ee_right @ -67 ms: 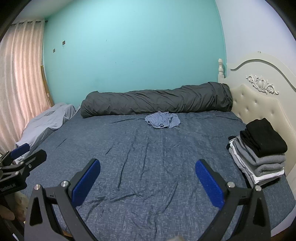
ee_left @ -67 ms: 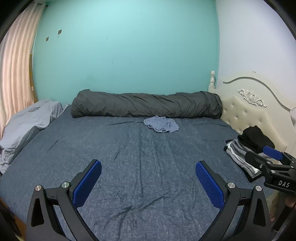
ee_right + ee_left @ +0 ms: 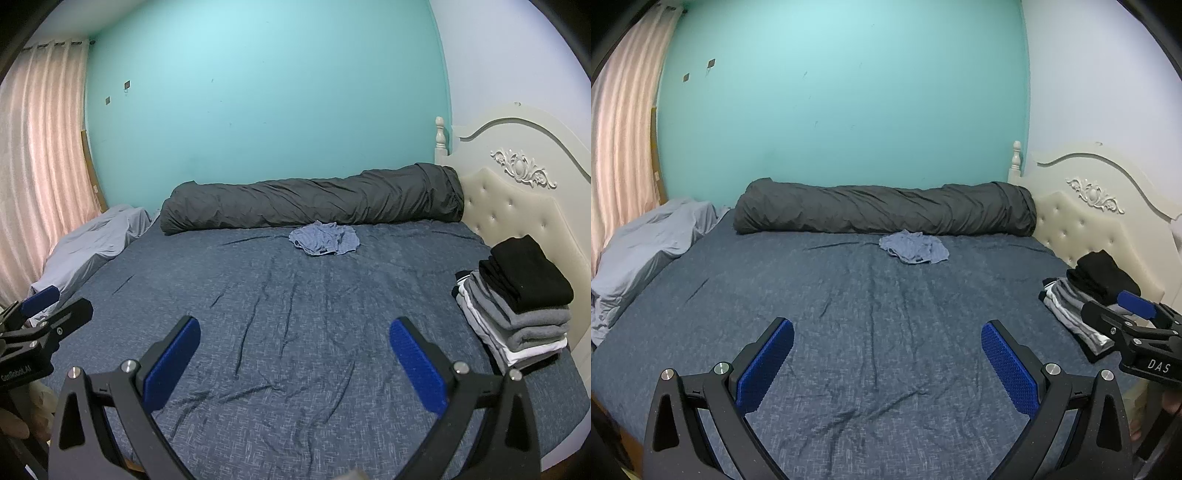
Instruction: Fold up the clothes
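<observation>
A crumpled blue-grey garment (image 3: 914, 250) lies on the dark blue bed (image 3: 849, 314), far side, just in front of a rolled grey duvet (image 3: 886, 208); it also shows in the right wrist view (image 3: 324, 240). My left gripper (image 3: 887, 363) is open and empty above the near part of the bed. My right gripper (image 3: 294, 363) is open and empty, beside the left one; it shows at the right edge of the left wrist view (image 3: 1123, 317). A stack of folded clothes (image 3: 517, 314) sits at the bed's right edge.
A cream padded headboard (image 3: 517, 206) stands on the right behind the stack. A light grey sheet (image 3: 646, 251) is heaped at the left edge, with pink curtains (image 3: 37, 166) behind it. A teal wall backs the bed.
</observation>
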Tool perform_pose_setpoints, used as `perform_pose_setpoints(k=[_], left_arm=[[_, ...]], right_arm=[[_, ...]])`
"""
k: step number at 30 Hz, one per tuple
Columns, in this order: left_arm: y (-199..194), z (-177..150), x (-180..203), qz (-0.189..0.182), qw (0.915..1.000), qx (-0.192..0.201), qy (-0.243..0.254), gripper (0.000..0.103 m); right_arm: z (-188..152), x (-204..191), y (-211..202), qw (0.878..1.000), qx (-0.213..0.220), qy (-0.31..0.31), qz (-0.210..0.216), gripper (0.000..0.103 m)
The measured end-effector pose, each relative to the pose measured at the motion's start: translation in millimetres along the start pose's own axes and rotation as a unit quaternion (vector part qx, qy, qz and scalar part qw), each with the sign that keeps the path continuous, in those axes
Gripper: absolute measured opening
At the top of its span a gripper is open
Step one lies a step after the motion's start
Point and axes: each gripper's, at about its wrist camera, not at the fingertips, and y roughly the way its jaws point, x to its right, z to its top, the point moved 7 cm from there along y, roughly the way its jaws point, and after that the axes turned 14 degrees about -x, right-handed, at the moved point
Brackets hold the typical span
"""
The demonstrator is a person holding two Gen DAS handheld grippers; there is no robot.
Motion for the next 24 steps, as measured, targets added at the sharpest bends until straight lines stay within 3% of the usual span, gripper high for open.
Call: perform_pose_setpoints(k=[24], left_arm=[[-0.1, 2.4, -3.1, 0.0, 1.0, -0.004, 0.0, 0.103]], right_arm=[[2.3, 1.9, -2.4, 1.0, 0.001, -0.005, -0.001, 0.103]])
